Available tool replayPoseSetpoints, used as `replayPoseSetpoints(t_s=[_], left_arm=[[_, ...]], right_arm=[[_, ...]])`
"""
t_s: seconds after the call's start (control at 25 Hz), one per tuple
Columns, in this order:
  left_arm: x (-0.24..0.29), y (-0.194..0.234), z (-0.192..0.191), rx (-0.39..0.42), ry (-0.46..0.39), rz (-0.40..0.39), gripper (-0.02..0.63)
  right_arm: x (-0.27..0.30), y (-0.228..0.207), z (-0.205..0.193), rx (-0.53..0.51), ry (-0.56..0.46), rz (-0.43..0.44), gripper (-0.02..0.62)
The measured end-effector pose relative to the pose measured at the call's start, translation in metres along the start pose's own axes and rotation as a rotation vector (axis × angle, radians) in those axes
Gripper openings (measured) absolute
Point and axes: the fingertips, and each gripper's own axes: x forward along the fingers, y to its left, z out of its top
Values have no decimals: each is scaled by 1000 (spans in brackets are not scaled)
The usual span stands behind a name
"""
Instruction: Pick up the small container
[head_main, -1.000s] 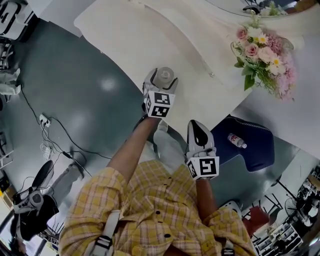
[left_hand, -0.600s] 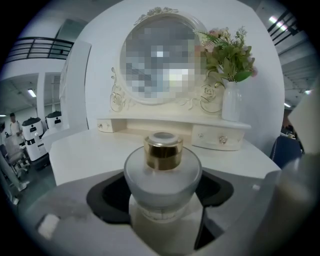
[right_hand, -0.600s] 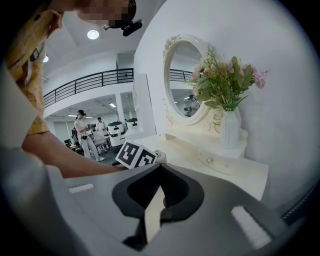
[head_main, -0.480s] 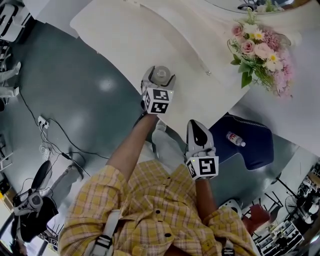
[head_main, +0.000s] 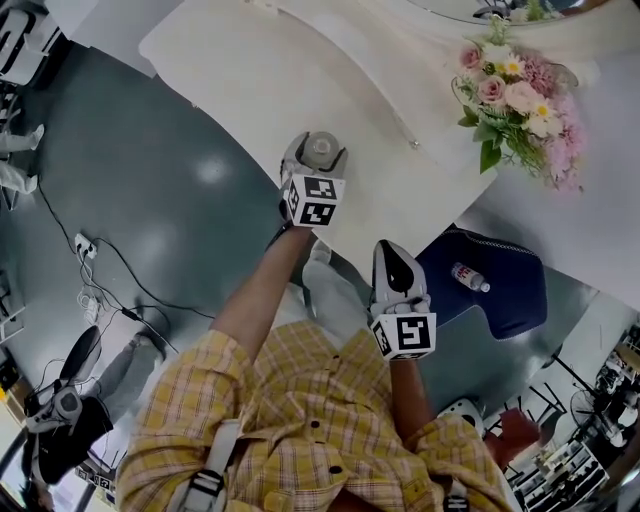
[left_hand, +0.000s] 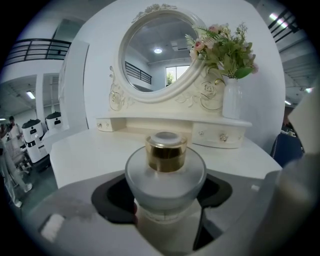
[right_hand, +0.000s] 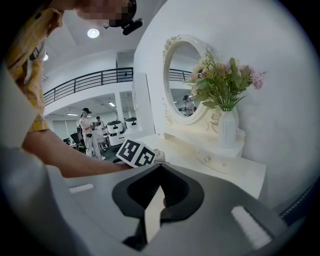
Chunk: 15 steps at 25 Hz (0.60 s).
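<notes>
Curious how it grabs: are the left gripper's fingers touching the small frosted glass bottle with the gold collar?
Cannot tell. Left gripper view: the fingers are closing round the frosted bottle, whose wide shoulder hides the contact.

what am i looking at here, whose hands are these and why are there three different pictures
A person in a yellow checked shirt holds a hand-held gripper in each hand. One picture comes from a camera on the person's head, looking down. The other two come from a camera riding on each gripper. On the white dressing table stand a mirror, a vase of flowers and a small frosted bottle with a gold collar. The left gripper has that bottle between its jaws, which are closing on it. The right gripper is held back near the person's body, shut and empty.
</notes>
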Motion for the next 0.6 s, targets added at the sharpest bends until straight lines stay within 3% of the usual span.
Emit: replayPoseSetpoints(t_s=[0.6], left_arm=[[-26,-3,17,-16,-37,-21,345]], right_arm=[[-6,2,9,14,-39,-6,3]])
